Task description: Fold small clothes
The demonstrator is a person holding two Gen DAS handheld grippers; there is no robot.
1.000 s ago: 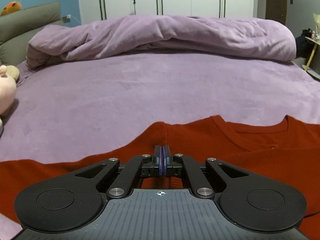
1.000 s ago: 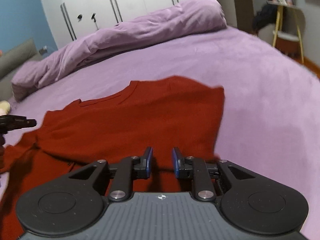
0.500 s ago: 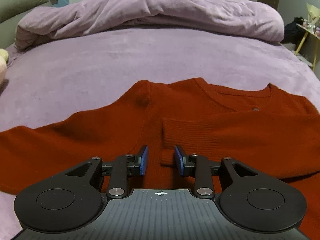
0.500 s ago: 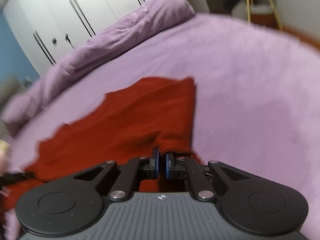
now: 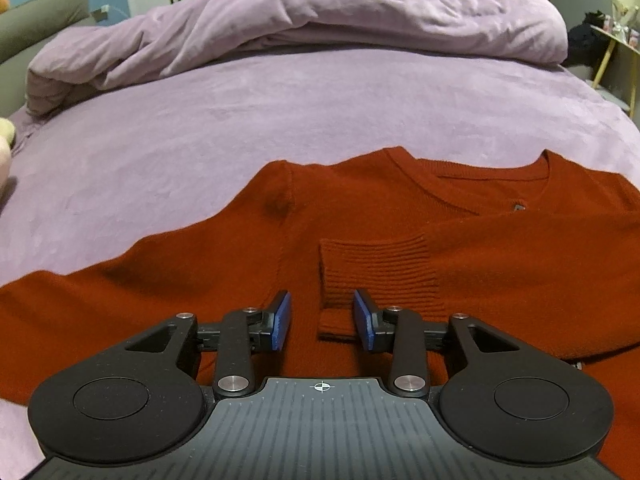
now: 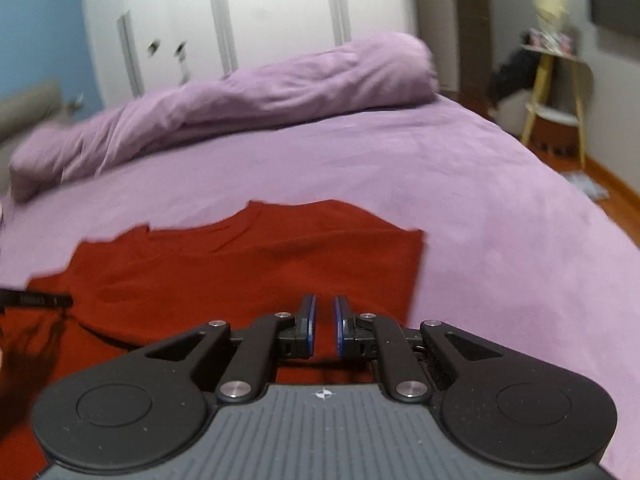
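Observation:
A red knit sweater (image 5: 400, 216) lies flat on the purple bed (image 5: 280, 112), neckline away from me. One sleeve is folded across the chest, its ribbed cuff (image 5: 376, 276) just ahead of my left gripper (image 5: 322, 315). The left gripper is open and empty, its jaws either side of the cuff's near end. The sweater also shows in the right wrist view (image 6: 248, 264). My right gripper (image 6: 322, 322) hovers over its right part with a narrow gap between the jaws and nothing in them. The left gripper's tip (image 6: 36, 301) shows at the left edge of that view.
A bunched purple duvet (image 5: 320, 24) lies along the far side of the bed. A plush toy (image 5: 6, 140) sits at the left edge. A yellow-legged side table (image 6: 556, 92) stands beyond the bed's right side. White wardrobe doors (image 6: 260, 20) are behind.
The left gripper let go of the sleeve and opened wide, leaving the cuff on the chest. The right gripper shut on the sweater's edge half a second ago, then opened slightly and rose.

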